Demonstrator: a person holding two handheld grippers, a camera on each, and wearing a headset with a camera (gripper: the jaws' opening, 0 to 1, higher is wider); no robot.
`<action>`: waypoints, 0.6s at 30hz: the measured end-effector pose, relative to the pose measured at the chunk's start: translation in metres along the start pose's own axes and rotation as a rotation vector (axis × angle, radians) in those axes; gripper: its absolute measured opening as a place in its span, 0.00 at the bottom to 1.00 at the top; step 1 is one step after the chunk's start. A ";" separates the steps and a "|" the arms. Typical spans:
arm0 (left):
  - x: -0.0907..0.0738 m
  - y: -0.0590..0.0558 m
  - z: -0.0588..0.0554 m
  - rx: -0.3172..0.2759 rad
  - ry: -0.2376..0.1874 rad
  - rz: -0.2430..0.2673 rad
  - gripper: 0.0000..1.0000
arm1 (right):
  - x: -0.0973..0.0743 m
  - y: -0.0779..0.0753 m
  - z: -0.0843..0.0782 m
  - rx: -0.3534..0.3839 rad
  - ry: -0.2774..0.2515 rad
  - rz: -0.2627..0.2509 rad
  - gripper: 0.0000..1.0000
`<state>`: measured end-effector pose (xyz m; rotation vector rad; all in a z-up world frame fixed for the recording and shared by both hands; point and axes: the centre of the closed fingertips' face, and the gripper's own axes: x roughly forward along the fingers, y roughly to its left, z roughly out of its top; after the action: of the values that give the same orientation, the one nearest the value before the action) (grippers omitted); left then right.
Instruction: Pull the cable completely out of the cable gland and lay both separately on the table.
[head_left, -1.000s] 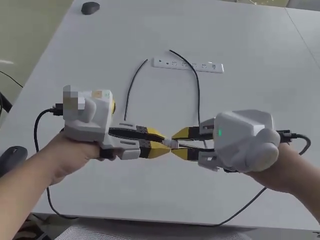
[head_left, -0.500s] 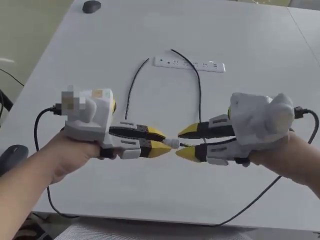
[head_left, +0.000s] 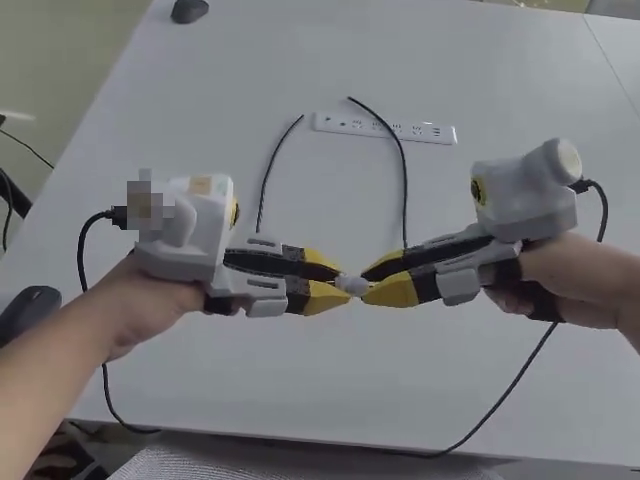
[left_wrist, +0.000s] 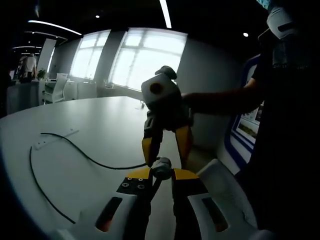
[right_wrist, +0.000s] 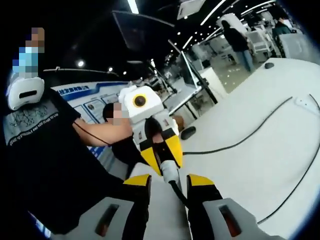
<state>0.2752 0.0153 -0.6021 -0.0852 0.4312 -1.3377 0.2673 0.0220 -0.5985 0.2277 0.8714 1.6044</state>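
A small white cable gland (head_left: 351, 285) hangs above the table's near half, with my left gripper (head_left: 335, 285) shut on it. In the left gripper view the gland (left_wrist: 161, 167) sits between my yellow tips (left_wrist: 161, 174). My right gripper (head_left: 372, 283) faces it tip to tip, its jaws open and straddling the thin black cable (right_wrist: 178, 192) just behind the gland (right_wrist: 170, 172). The cable (head_left: 403, 180) runs back over the table in a loop.
A white power strip (head_left: 385, 128) lies at the far middle of the white table (head_left: 480, 60). A dark mouse (head_left: 190, 10) sits at the far edge. Each gripper's own black cord (head_left: 520, 380) trails over the near table edge.
My right gripper opened and drew back from the gland, then rolled its camera box upward and brought its tips close to the gland again. The left gripper kept its hold.
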 end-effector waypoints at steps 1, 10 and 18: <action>0.000 0.000 0.000 0.001 -0.001 0.000 0.15 | 0.001 0.004 0.001 0.016 -0.003 0.027 0.23; 0.000 0.001 0.002 0.000 -0.004 -0.003 0.15 | 0.002 0.001 0.003 0.032 -0.016 0.043 0.13; 0.000 0.002 0.002 -0.009 -0.001 -0.001 0.15 | 0.003 -0.001 0.001 -0.093 0.006 -0.013 0.08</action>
<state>0.2782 0.0151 -0.6008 -0.0940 0.4364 -1.3370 0.2680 0.0252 -0.5993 0.1518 0.7996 1.6300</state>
